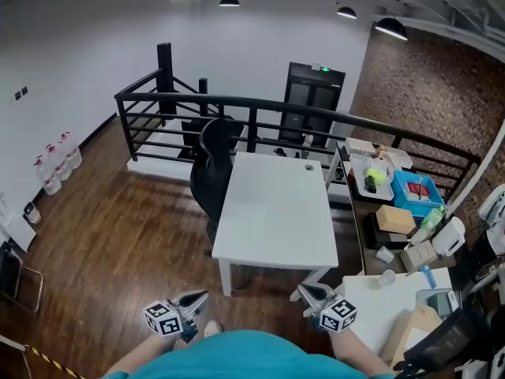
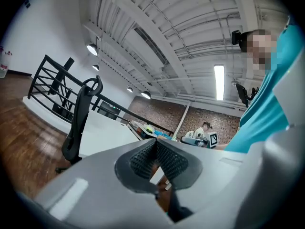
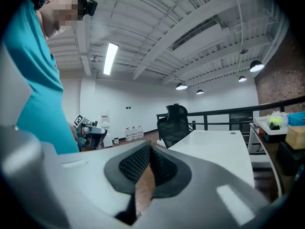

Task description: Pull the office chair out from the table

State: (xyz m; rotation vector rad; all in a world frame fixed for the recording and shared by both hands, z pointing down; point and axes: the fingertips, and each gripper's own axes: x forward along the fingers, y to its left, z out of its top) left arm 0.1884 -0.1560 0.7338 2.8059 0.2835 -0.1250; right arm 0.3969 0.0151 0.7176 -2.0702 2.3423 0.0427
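Note:
The black office chair [image 1: 211,168] stands tucked against the left side of the white table [image 1: 276,212], across the wood floor from me. Both grippers hang close to my body at the bottom of the head view, well short of the chair. My left gripper [image 1: 193,300] is shut with nothing in it; in the left gripper view its pads [image 2: 155,144] meet, with the chair [image 2: 78,123] and the table [image 2: 102,132] beyond. My right gripper [image 1: 309,294] is also shut and empty; the right gripper view shows its closed tips [image 3: 150,151], the chair [image 3: 175,125] and the table [image 3: 214,144].
A black railing [image 1: 260,113] runs behind the chair and table. A cluttered desk [image 1: 394,188] stands to the right, and a smaller white table [image 1: 387,298] sits at the lower right. Water bottles [image 1: 59,160] line the left wall. Open wood floor [image 1: 118,235] lies left of the chair.

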